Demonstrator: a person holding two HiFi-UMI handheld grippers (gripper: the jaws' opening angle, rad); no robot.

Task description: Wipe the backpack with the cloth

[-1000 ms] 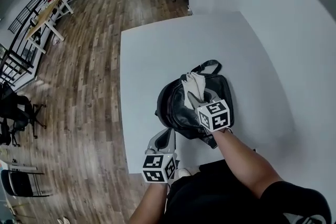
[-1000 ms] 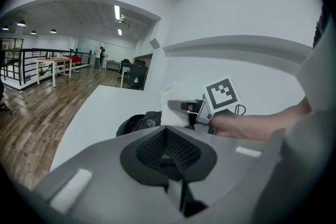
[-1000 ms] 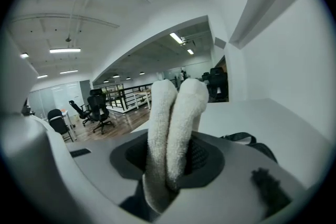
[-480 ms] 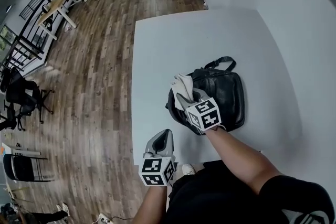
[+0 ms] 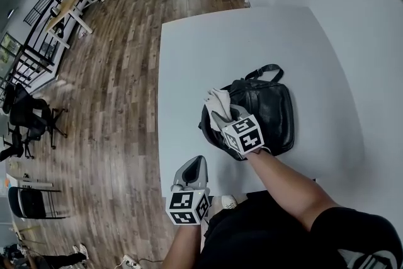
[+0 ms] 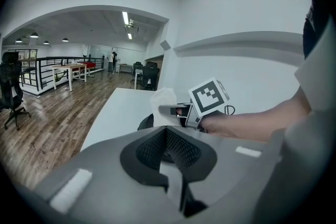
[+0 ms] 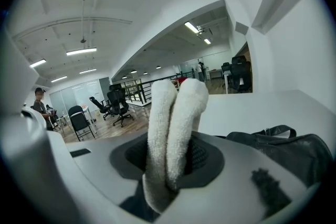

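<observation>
A black leather backpack point(image 5: 263, 111) lies flat on the white table point(image 5: 208, 50), its handle pointing away from me. My right gripper point(image 5: 225, 115) is shut on a folded white cloth point(image 5: 217, 99), which rests at the backpack's left edge. In the right gripper view the cloth point(image 7: 176, 118) stands up between the jaws, with the backpack point(image 7: 286, 147) to the right of them. My left gripper point(image 5: 192, 168) hovers at the table's near left corner, apart from the backpack, shut and holding nothing. The left gripper view shows the right gripper point(image 6: 169, 109) and the cloth point(image 6: 161, 99) ahead.
The table's left edge point(image 5: 161, 104) drops to a wooden floor point(image 5: 107, 91). A white wall point(image 5: 359, 22) runs along the table's right side. Desks point(image 5: 69, 3) and office chairs point(image 5: 25, 116) stand far off on the floor.
My right gripper has carried the cloth leftward over the backpack's top to its left edge, then held there. The left gripper has stayed by the near corner.
</observation>
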